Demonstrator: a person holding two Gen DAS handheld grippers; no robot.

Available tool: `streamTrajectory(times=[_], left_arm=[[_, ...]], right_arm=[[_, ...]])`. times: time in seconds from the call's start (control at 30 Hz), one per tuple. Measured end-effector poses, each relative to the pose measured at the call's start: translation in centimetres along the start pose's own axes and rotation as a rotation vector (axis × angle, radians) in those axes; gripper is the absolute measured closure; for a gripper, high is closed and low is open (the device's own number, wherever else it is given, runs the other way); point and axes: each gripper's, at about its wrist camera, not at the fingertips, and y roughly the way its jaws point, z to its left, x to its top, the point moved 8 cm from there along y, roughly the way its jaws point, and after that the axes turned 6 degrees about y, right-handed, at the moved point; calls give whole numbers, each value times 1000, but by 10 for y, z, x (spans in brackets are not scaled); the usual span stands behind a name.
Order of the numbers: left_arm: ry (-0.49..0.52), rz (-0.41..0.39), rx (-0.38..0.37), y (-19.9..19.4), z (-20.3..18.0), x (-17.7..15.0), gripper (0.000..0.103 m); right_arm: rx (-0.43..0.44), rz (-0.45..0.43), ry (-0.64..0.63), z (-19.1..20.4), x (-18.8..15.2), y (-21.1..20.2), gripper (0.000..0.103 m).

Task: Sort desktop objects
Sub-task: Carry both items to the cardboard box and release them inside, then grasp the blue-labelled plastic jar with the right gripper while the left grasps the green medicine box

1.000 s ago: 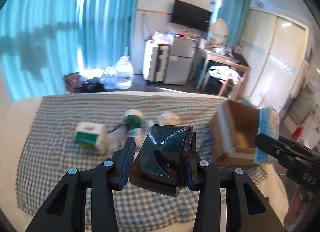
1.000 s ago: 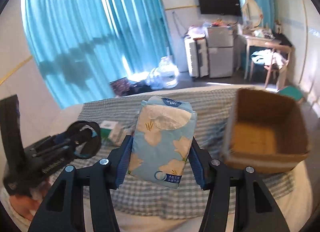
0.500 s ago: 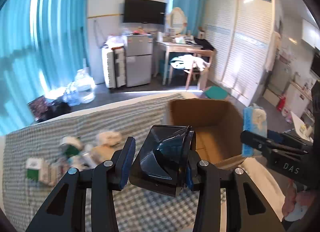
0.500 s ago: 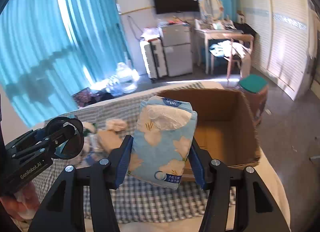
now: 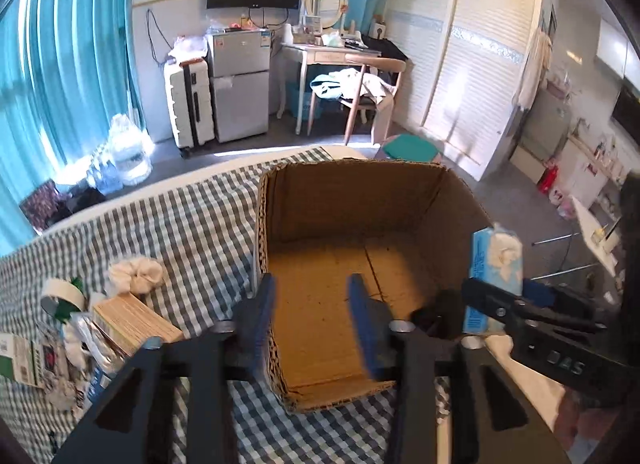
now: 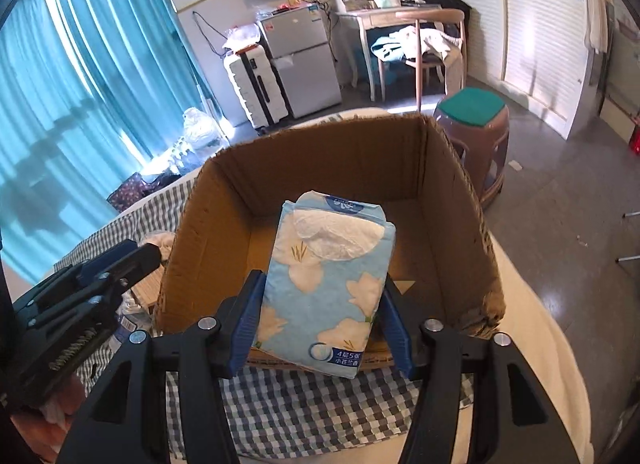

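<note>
An open cardboard box (image 5: 360, 192) stands on the checked tablecloth; it also shows in the right wrist view (image 6: 328, 152). My left gripper (image 5: 312, 304) is open and empty above the box's near left side. The black container it held is not in view. My right gripper (image 6: 324, 304) is shut on a blue flowered tissue pack (image 6: 328, 280) and holds it over the box's front edge. The tissue pack also shows in the left wrist view (image 5: 494, 264) at the box's right wall.
Left of the box lie a wooden block (image 5: 136, 322), a white crumpled cloth (image 5: 138, 274), a tape roll (image 5: 62, 294) and several small packets. A stool with a green top (image 6: 472, 112) stands beyond the table. The table edge is near, below both grippers.
My left gripper has opened and the black container is gone from it. Both grippers moved right and forward over the cardboard box, the right one still holding the tissue pack.
</note>
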Motion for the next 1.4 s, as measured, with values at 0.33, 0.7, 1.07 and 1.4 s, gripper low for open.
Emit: streamTrajectory(times=[0.33, 0.7, 1.07, 1.4], left_arm=[[34, -45, 182, -73, 71, -36, 6], [-165, -90, 481, -215, 219, -149, 0], [-370, 0, 560, -235, 296, -247, 0], [-457, 35, 525, -182, 335, -268, 0]], right_arm=[[27, -39, 44, 3, -8, -23, 29], [170, -138, -192, 131, -59, -82, 29], [307, -30, -392, 273, -143, -53, 28], [228, 169, -157, 291, -184, 38, 28]])
